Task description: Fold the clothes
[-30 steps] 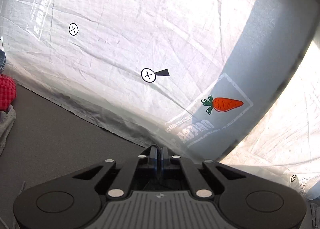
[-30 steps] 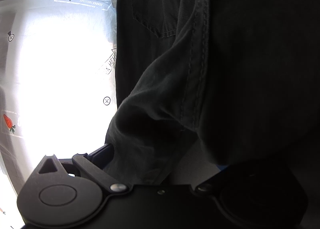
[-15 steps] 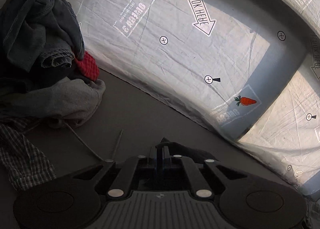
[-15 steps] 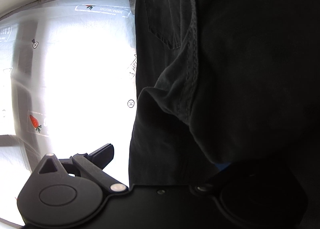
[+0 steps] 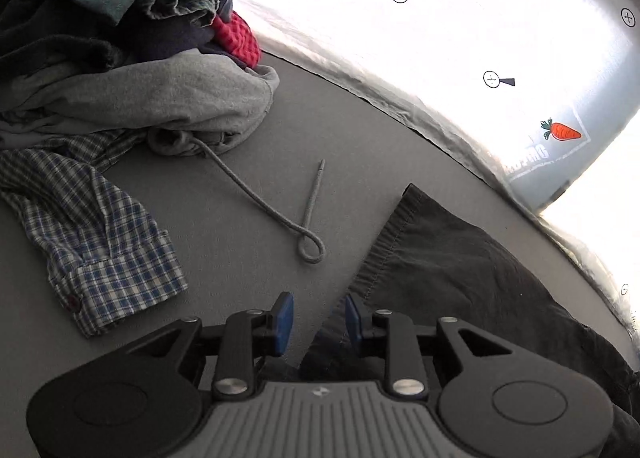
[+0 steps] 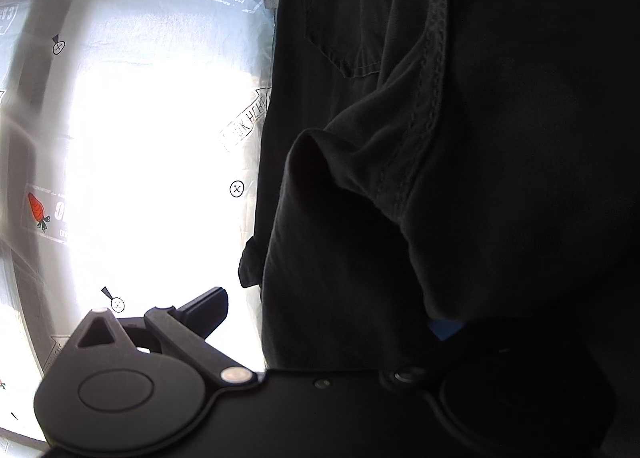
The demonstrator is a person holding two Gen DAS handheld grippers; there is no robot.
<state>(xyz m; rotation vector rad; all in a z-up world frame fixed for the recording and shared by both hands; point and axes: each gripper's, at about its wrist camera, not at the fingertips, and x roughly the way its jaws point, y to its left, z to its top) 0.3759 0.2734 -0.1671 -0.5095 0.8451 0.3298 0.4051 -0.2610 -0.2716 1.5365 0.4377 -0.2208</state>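
Observation:
A dark garment [image 5: 460, 258] lies flat on the grey surface [image 5: 340, 118], its hemmed corner pointing away from me. My left gripper [image 5: 316, 320] sits low over its near edge. Its jaws are opening; the blue pads [image 5: 282, 322] stand apart on either side of the cloth without pressing it. In the right wrist view the same dark garment [image 6: 400, 138], with a patch pocket and a stitched seam, fills the right half. My right gripper [image 6: 324, 318] is spread wide: the left finger [image 6: 204, 310] is clear of the cloth, and the right finger is mostly buried under a fold.
A pile of clothes [image 5: 120, 38] rises at the far left: a grey hoodie [image 5: 160, 98] with a loose drawstring [image 5: 272, 210], denim, something red, and a blue plaid shirt [image 5: 100, 226]. A white printed sheet [image 5: 480, 38] [image 6: 160, 138] with carrot marks lies beyond.
The left gripper swung from over the white sheet to the grey surface by the clothes pile, sank, and its jaws parted. In the right view the garment has shifted right, away from the left finger.

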